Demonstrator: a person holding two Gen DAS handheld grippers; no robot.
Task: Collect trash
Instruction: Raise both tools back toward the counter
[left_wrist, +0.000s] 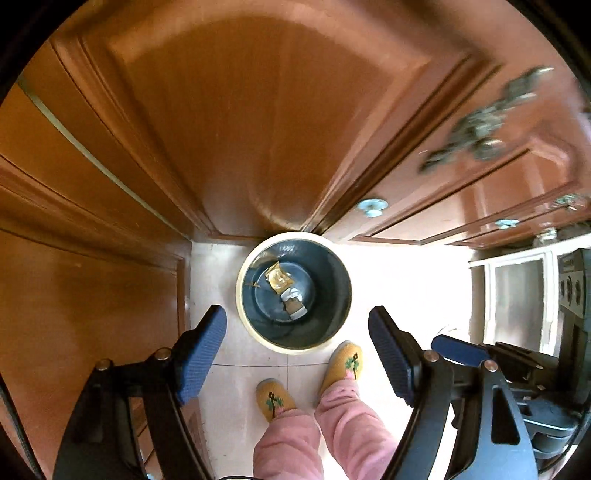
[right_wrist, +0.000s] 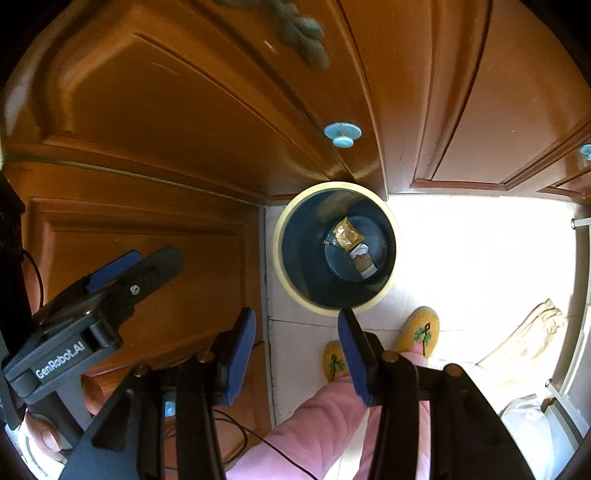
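Note:
A round trash bin (left_wrist: 332, 295) (right_wrist: 295, 258), dark blue inside with a cream rim, stands on the pale floor in the corner of wooden cabinets. At its bottom lie a crumpled golden wrapper (left_wrist: 279, 278) (right_wrist: 345, 234) and a brown scrap with white tape (left_wrist: 293, 304) (right_wrist: 362, 262). My left gripper (left_wrist: 297, 332) hangs above the bin, pointing down, jaws wide open and empty. My right gripper (right_wrist: 297, 317) hovers beside it, also open with nothing between its blue pads (right_wrist: 240, 354). Each gripper shows in the other's view: the right gripper (left_wrist: 458, 350) and the left gripper (right_wrist: 125, 269).
Brown cabinet doors with blue knobs (left_wrist: 372, 206) (right_wrist: 342, 133) enclose the bin behind and to the left. A person's yellow slippers (left_wrist: 341, 363) (right_wrist: 419, 330) and pink trouser legs stand just before it. A white cabinet (left_wrist: 517, 295) and beige cloth (right_wrist: 528, 339) lie right.

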